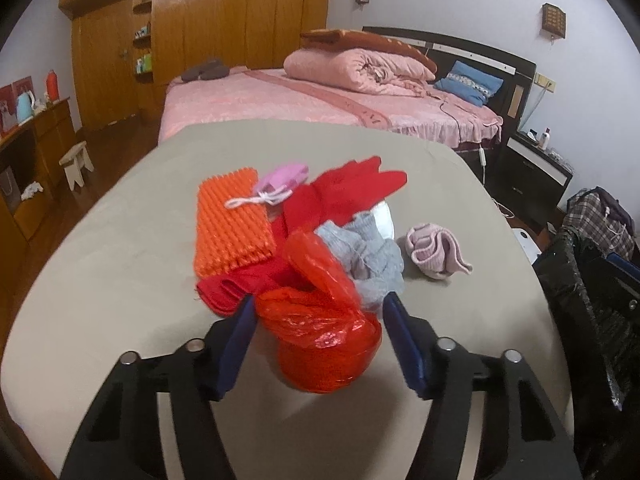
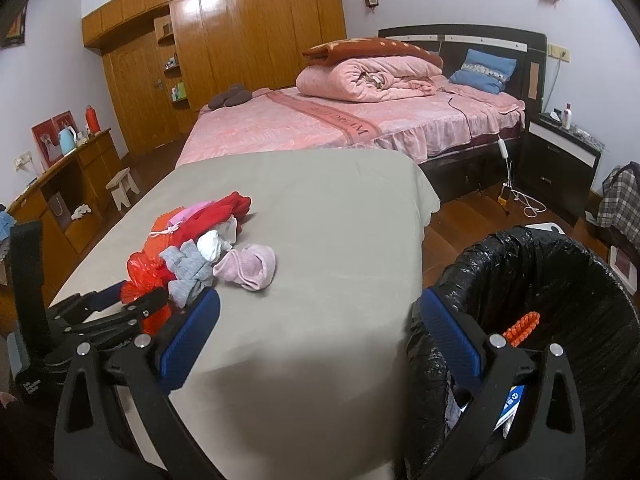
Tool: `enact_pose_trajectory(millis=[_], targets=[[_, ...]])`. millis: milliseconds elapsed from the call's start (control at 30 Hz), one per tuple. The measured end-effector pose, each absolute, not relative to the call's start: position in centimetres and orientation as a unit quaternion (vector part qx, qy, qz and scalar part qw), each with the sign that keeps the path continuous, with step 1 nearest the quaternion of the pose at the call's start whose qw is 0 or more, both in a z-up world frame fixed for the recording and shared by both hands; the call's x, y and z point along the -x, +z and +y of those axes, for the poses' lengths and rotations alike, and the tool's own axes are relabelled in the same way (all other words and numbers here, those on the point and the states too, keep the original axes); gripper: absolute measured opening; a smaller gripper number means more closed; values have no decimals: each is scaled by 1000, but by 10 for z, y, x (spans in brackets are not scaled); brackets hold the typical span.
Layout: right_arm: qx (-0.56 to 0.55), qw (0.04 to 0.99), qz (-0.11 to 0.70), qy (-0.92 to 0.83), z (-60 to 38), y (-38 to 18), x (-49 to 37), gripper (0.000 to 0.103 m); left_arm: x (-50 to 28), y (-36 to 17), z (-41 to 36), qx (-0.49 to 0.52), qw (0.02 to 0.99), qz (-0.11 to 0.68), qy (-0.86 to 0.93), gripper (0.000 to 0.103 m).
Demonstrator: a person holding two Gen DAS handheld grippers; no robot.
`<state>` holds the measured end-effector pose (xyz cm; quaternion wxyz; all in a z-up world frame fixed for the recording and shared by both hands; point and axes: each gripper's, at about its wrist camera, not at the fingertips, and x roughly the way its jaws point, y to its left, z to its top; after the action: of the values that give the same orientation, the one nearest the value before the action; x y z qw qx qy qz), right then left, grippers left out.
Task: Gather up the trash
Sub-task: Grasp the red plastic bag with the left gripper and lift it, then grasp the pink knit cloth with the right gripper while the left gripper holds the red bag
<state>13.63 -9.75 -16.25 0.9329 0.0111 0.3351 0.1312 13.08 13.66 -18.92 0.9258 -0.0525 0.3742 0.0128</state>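
Note:
A crumpled red plastic bag (image 1: 320,332) lies at the near end of a pile on the cloth-covered table (image 1: 120,280). My left gripper (image 1: 319,299) straddles it, a blue pad close on each side, and the bag does not look squeezed. Behind it lie an orange bumpy mat (image 1: 230,224), red cloth (image 1: 348,188), a grey sock (image 1: 364,256), a pink sock (image 1: 436,254) and a pink pouch (image 1: 282,178). My right gripper (image 2: 318,300) stands open and empty at the table's right edge, its right finger by the black-lined bin (image 2: 540,280). The right wrist view also shows the left gripper (image 2: 120,300) around the bag (image 2: 140,276).
An orange bumpy piece (image 2: 522,328) and a blue-white packet (image 2: 512,400) lie in the bin. Beyond the table is a pink bed (image 2: 320,128). A dark nightstand (image 2: 560,160) and floor cables are on the right. On the left stand a wooden cabinet (image 2: 72,184) and a small stool (image 2: 122,186).

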Motion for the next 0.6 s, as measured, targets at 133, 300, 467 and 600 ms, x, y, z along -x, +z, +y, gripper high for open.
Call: enact_pose_trajectory(millis=[133, 300, 467, 600], targets=[[-12, 933, 336, 130, -98, -165, -136, 98, -133, -196, 134, 58, 921, 386, 4, 45], [-9, 932, 338, 130, -98, -167, -136, 98, -127, -190, 135, 65, 923, 379, 3, 40], [-10, 933, 336, 132, -96, -167, -137, 98, -113, -172, 139, 61, 933, 355, 3, 40], [-10, 932, 335, 136, -89, -167, -142, 98, -109, -161, 142, 55, 938, 342, 7, 40]])
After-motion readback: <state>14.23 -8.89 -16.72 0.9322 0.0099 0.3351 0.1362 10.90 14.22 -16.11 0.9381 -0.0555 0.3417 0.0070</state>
